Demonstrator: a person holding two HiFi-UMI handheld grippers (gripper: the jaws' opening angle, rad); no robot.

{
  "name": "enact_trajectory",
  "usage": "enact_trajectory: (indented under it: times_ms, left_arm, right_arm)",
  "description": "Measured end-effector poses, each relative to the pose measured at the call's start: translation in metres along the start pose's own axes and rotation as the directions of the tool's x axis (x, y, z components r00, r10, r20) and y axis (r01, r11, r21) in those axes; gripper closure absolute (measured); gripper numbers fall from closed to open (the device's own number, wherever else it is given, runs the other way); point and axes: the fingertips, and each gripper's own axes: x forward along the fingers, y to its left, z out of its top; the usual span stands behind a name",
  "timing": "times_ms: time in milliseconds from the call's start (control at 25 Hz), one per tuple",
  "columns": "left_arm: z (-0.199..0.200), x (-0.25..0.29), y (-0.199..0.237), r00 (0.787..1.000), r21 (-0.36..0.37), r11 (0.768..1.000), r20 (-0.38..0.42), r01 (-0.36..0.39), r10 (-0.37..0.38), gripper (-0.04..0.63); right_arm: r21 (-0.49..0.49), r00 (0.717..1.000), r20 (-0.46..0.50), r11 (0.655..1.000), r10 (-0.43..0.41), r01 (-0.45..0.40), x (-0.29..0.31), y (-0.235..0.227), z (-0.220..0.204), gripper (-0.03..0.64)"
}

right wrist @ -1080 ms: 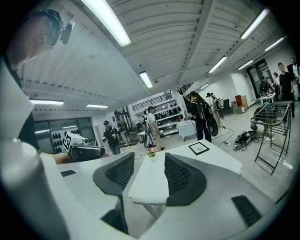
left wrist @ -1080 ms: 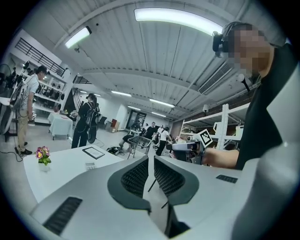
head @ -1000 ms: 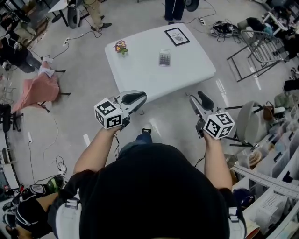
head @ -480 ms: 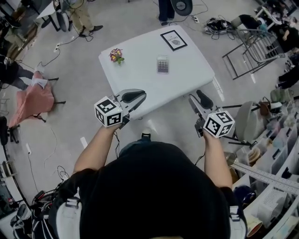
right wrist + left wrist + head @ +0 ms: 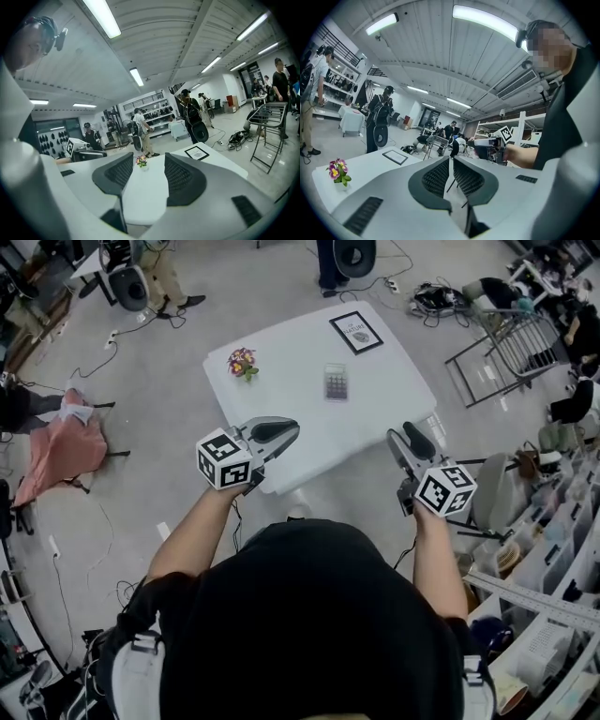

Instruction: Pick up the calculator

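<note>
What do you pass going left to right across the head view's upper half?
pink cloth → flowers → calculator → metal rack

1 white tabletop is counted, w/ 3 items on it: 1 calculator nr the centre, 1 framed picture at the far right corner, 1 flower bunch by the left edge. 2 grippers are seen: left gripper, right gripper.

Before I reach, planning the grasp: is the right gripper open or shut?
Open: the grey right gripper has black pads apart, white table showing between.
</note>
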Motion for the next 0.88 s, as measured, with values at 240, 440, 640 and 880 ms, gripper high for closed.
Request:
enact_trajectory:
  times_ms: [240, 440, 640, 880]
  left_arm:
    - [0.005, -0.007, 0.010, 1.000, 0.004, 1.000, -0.005, 0.004, -0.004, 0.549]
    - [0.006, -0.003, 0.016, 1.000, 0.007, 1.000, -0.021, 0.006, -0.006, 0.551]
    - [0.007, 0.006, 0.023, 0.999, 0.008, 1.000, -0.034, 0.007, -0.007, 0.552]
    - [0.007, 0.021, 0.032, 0.999, 0.009, 1.000, -0.047, -0.016, 0.016, 0.552]
  right_arm:
    - [-0.002, 1.000, 0.006, 1.000, 0.006, -0.006, 0.014, 0.004, 0.006, 0.399]
    - [0.000, 1.000, 0.020, 1.000, 0.006, -0.006, 0.020, -0.001, 0.013, 0.399]
    - [0.016, 1.000, 0.023, 1.000, 0.011, -0.011, 0.029, -0.013, 0.014, 0.399]
    - [0.025, 0.999, 0.036, 0.999, 0.025, -0.026, 0.037, -0.036, 0.022, 0.399]
